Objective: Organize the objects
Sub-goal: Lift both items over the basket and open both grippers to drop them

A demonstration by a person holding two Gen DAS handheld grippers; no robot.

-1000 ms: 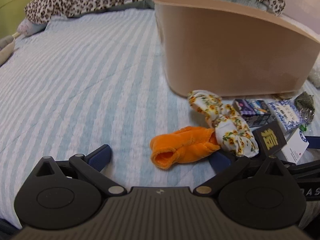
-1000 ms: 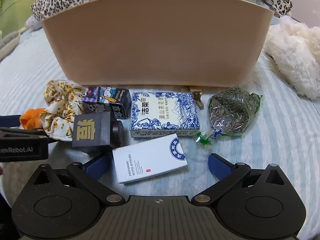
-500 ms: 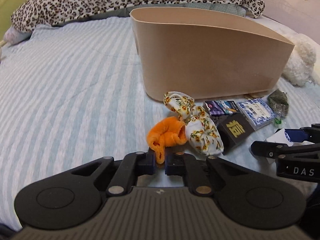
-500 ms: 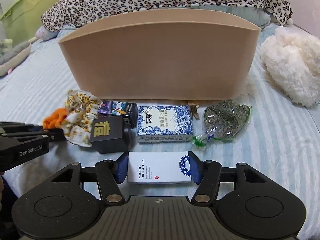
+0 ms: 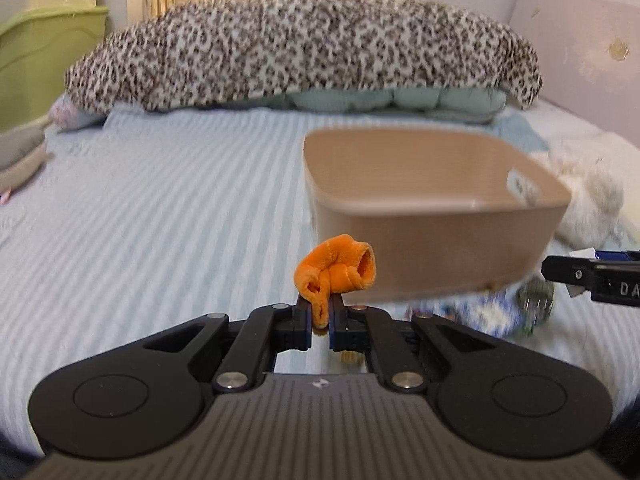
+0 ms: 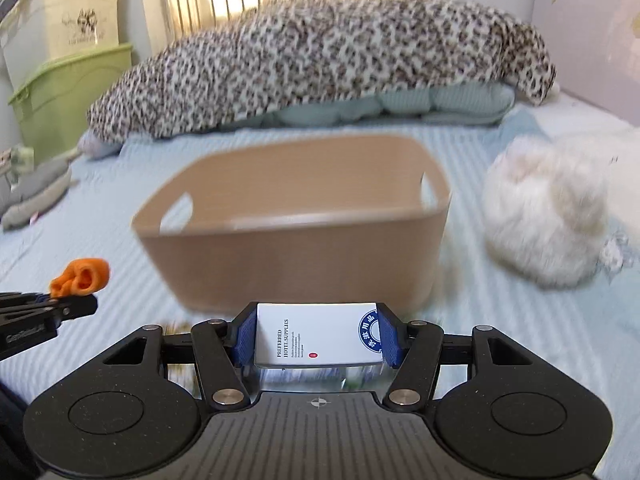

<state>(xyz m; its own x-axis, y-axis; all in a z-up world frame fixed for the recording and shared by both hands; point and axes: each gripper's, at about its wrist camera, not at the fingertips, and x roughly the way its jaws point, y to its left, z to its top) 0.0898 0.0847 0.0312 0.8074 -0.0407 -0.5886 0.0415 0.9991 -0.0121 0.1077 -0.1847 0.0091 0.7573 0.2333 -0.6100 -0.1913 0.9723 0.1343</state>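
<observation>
My left gripper (image 5: 319, 320) is shut on an orange fleece cloth (image 5: 336, 270) and holds it up in the air, left of the tan bin (image 5: 432, 216). The cloth also shows at the left of the right wrist view (image 6: 82, 276). My right gripper (image 6: 318, 338) is shut on a white hotel-supplies box (image 6: 316, 340), raised in front of the tan bin (image 6: 296, 248), which looks empty. The blue-and-white box (image 5: 486, 312) and the green packet (image 5: 534, 304) lie blurred on the bed below the bin's front.
The striped bedspread (image 5: 160, 220) stretches to the left. A leopard-print blanket (image 5: 304, 52) lies behind the bin. A fluffy white toy (image 6: 548, 216) sits right of the bin. Green storage boxes (image 6: 60, 92) stand at the far left.
Both grippers closed on their objects, then lifted: the left with the orange cloth, the right with the white box. Both now look down over the bin's rim.
</observation>
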